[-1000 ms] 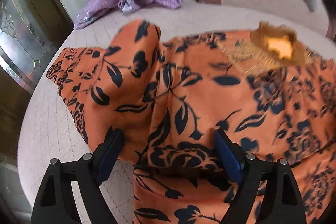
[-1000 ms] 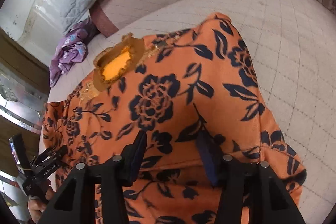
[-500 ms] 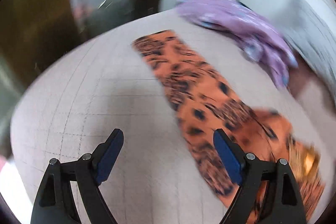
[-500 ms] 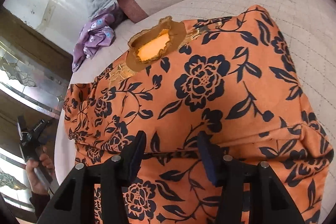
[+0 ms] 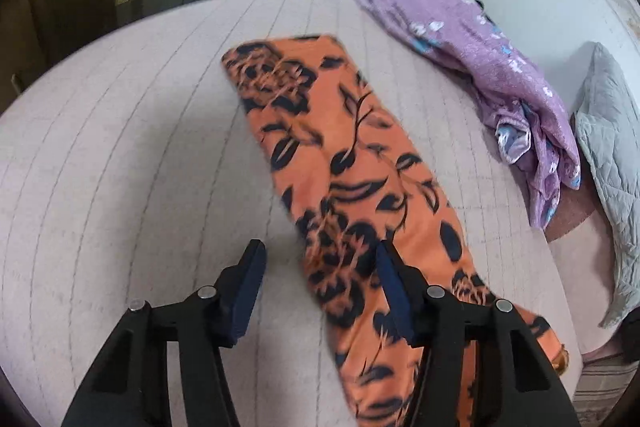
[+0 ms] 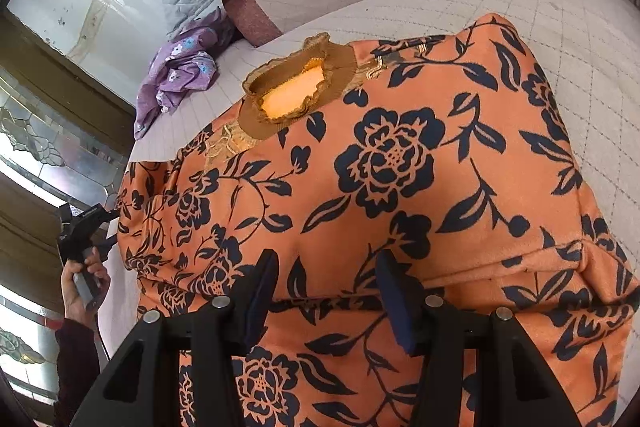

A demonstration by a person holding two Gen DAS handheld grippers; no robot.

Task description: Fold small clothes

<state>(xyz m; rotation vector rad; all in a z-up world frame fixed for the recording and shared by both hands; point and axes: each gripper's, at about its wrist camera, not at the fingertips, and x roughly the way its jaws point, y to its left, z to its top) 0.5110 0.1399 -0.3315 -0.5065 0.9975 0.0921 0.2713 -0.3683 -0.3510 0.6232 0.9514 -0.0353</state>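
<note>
My left gripper (image 5: 318,281) hangs over the outstretched sleeve (image 5: 332,163) of the orange floral top (image 6: 392,187), which lies flat on the quilted bed cover (image 5: 120,167); the sleeve runs away from my jaws and slightly to their left, its near part passing under my right-hand pad, nothing pinched. The jaws stand about half open and have just been closing, with only the sleeve's edge and bare cover between them. To fold this sleeve well I judge I should settle the pads across its width, close on one layer only, then carry it back over the body in a flat arc without dragging. My right gripper (image 6: 326,291) sits low on the body of the top, half open, cloth between and under the pads; whether it pinches a ridge I cannot tell. The purple garment (image 5: 480,67) lies well beyond, to my right. A second ago my left camera faced the body and collar (image 6: 296,91) with jaws wide; now it faces the sleeve
</note>
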